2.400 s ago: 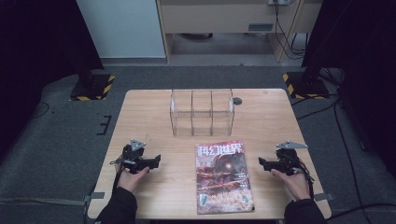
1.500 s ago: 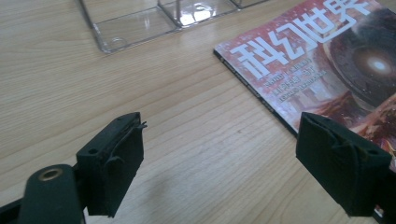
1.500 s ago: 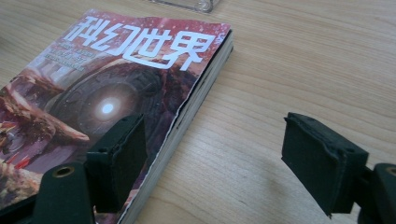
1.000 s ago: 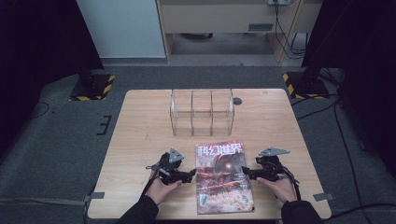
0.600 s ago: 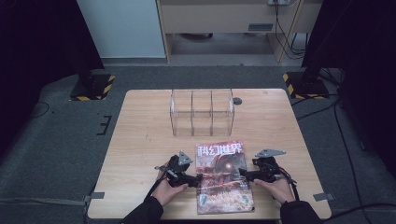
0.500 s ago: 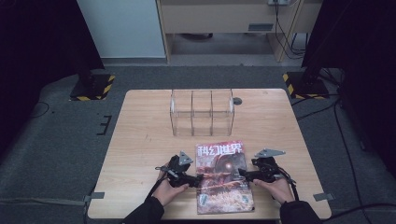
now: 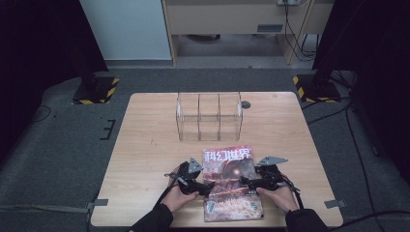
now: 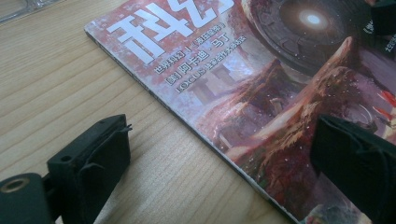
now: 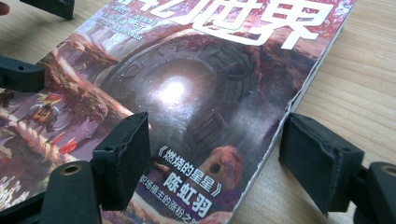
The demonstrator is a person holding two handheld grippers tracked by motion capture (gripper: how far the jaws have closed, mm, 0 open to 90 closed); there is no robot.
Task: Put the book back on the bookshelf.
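High view: magazine (image 7: pixel 232 183) flat on table (image 7: pixel 145 145) near front edge, clear rack (image 7: pixel 209 116) behind it. Left gripper (image 7: pixel 205 187) at magazine's left edge, right gripper (image 7: pixel 245 182) at right edge, likely to lift from both sides.

Left gripper view: jaws spread, just been opening, straddling spine edge; no pinch.

Right gripper view: jaws spread, one over cover, one on wood beside open edge; nothing pinched.

High cam looks forward and down from above the table's near side, while both gripper cams sit close over the glossy red sci-fi magazine (image 7: pixel 231 181), facing each other across its cover.
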